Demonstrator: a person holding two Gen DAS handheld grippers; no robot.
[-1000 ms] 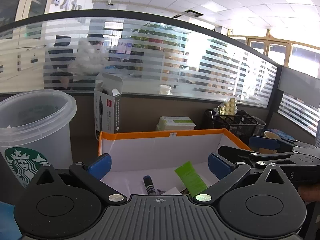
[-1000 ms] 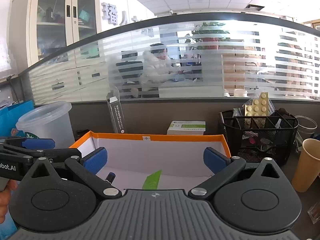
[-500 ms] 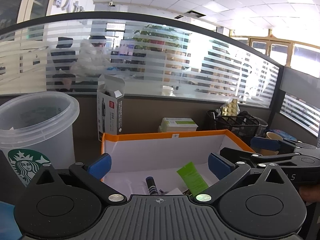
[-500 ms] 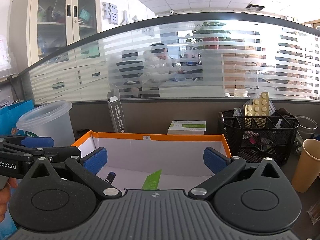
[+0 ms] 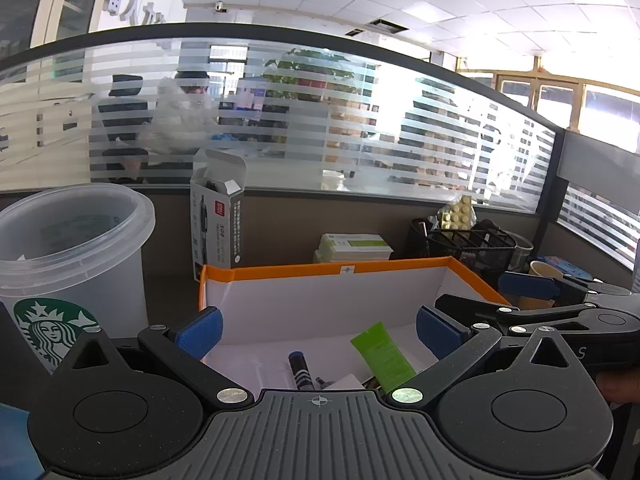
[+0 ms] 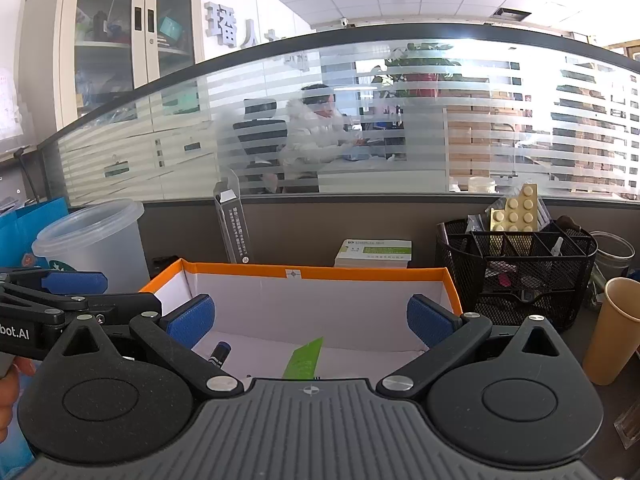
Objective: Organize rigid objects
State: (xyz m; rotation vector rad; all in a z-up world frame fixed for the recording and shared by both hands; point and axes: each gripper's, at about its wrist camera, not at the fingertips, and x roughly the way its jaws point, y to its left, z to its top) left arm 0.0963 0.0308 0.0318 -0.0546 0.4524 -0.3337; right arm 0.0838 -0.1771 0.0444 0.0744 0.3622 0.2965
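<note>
Left wrist: pen box (image 5: 218,216) shifted rightward.

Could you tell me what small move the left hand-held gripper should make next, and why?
Probably dip the left hand-held gripper down toward the green tube. Its jaws are open and empty above the orange-rimmed box, and the tube lies loose on the box floor between them.

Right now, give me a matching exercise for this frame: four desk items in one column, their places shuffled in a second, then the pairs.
Items
1. green tube
2. Starbucks cup
3. tan paper cup
4. yellow brick

Places
A. left of the orange-rimmed box
B. lying inside the box
C. sticking up from the black mesh organizer
D. right of the mesh organizer

Pairs: 1-B, 2-A, 3-D, 4-C
</note>
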